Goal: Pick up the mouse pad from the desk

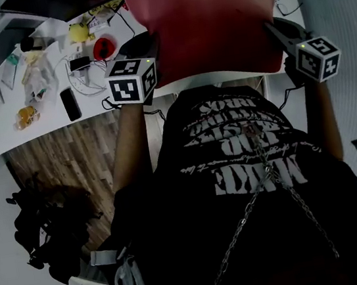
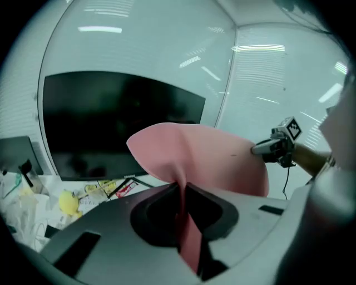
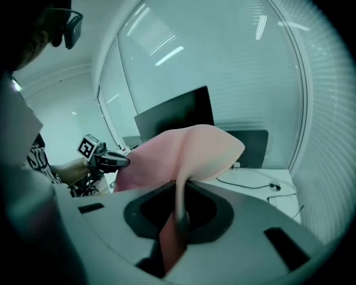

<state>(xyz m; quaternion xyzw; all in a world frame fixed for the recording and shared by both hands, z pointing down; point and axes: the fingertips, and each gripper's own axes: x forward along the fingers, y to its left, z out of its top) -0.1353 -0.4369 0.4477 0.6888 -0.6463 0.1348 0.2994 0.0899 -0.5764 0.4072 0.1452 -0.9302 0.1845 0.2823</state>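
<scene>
- mouse pad [image 1: 204,22]: plain pink-red, paler pink in the gripper views.
- left gripper [image 2: 182,192], right gripper [image 3: 181,195]: grey bodies with a black hollow in the middle.
- marker cubes [image 1: 131,80]: black squares on white.
- counter [image 1: 10,130]: white.
- floor [image 1: 62,162]: brown wood planks.
- shirt [image 1: 248,161]: black with white lettering.
- phone [image 1: 70,103]: black.
- monitor [image 2: 111,122]: black.
- toy [image 1: 77,32]: yellow.
</scene>
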